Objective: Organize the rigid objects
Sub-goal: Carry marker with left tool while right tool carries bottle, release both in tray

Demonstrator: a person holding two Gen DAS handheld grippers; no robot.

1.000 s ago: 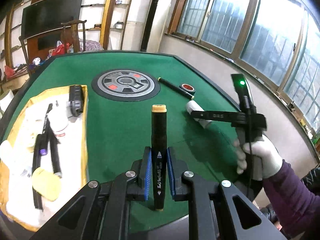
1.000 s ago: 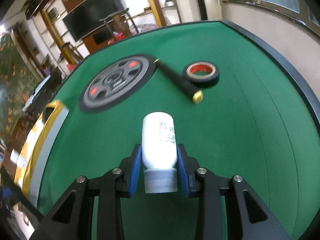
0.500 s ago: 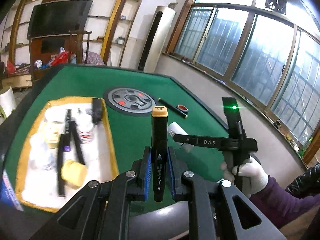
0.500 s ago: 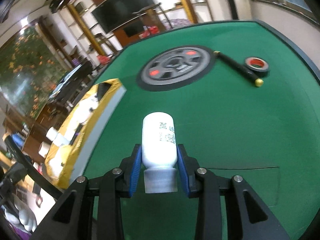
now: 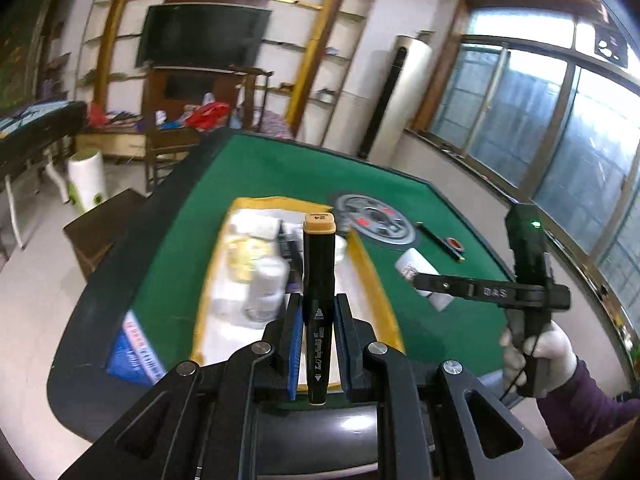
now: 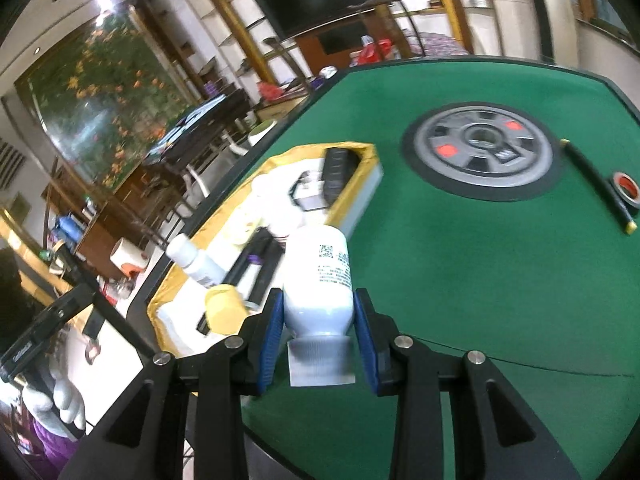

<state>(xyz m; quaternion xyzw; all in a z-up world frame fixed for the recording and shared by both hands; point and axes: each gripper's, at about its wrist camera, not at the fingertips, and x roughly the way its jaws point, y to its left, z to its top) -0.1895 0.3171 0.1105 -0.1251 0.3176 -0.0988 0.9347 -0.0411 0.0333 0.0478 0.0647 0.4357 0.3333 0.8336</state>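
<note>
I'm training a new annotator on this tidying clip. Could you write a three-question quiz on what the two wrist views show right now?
1. True or false: the left gripper is shut on a black marker pen with a tan cap.
2. Multiple choice: what is clamped in the right gripper? A) a roll of tape B) a white plastic bottle with a ribbed cap C) a pencil
3. Fill in: the black tape roll with a red core lies on the green felt table beside a long black ____.

Key: 1 true; 2 B; 3 pen.
</note>
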